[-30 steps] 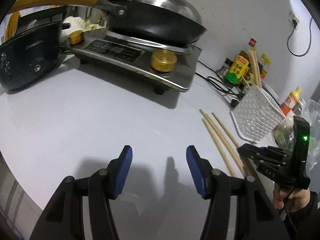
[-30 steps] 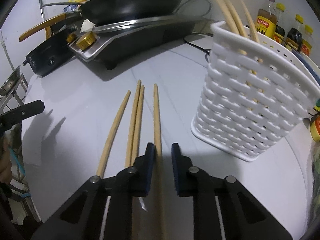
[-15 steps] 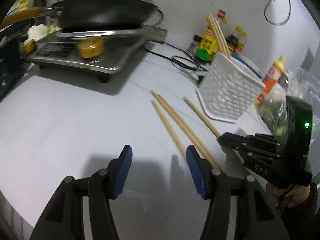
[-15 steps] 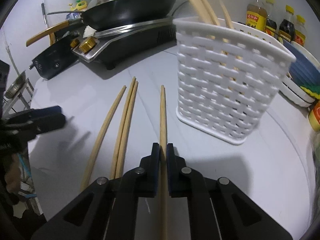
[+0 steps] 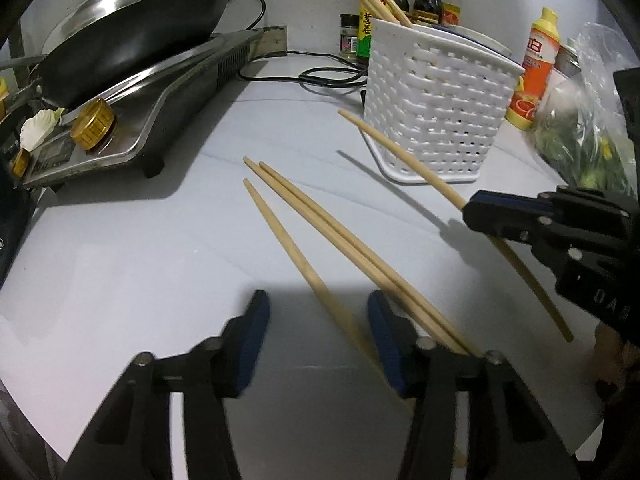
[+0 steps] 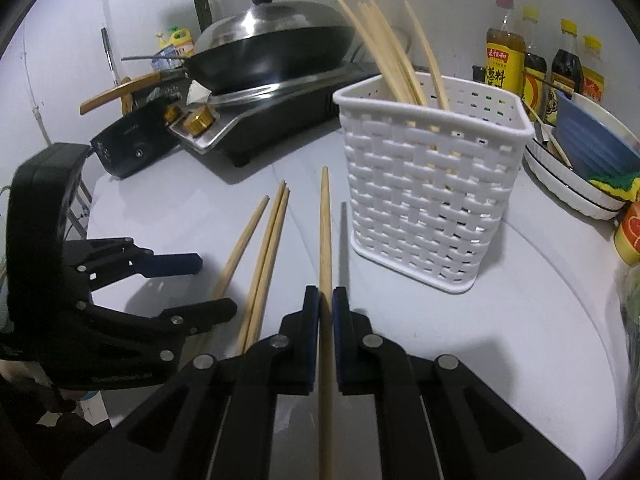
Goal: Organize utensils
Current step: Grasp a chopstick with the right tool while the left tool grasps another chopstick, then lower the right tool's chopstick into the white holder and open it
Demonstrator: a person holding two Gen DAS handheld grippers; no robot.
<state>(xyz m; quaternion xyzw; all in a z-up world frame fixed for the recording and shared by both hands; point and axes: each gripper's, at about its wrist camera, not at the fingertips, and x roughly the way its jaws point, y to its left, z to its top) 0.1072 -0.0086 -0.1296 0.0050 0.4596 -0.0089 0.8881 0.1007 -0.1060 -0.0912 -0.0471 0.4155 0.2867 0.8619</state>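
Observation:
Three loose wooden chopsticks lie on the white counter: a single one [image 5: 280,232] and a touching pair [image 5: 332,224]. My left gripper [image 5: 316,300] hovers over their near ends, jaws closing, with the single chopstick between the pads but not pinched. My right gripper [image 6: 326,294] is shut on a fourth chopstick [image 6: 325,220], held tilted with its tip off the counter beside the white woven basket [image 6: 424,184]. Several chopsticks [image 6: 384,48] stand in that basket. In the left wrist view, the right gripper [image 5: 474,208] is at the right.
A stove with a lidded wok [image 5: 132,40] fills the back left, with a black appliance [image 6: 128,148] beside it. Sauce bottles [image 5: 536,68], a bag of greens [image 5: 580,136] and stacked dishes [image 6: 580,160] crowd the right. A black cable [image 5: 320,76] lies behind the basket.
My left gripper swung right over the loose chopsticks and its jaws narrowed around one. My right gripper shut on its chopstick and raised it toward the basket.

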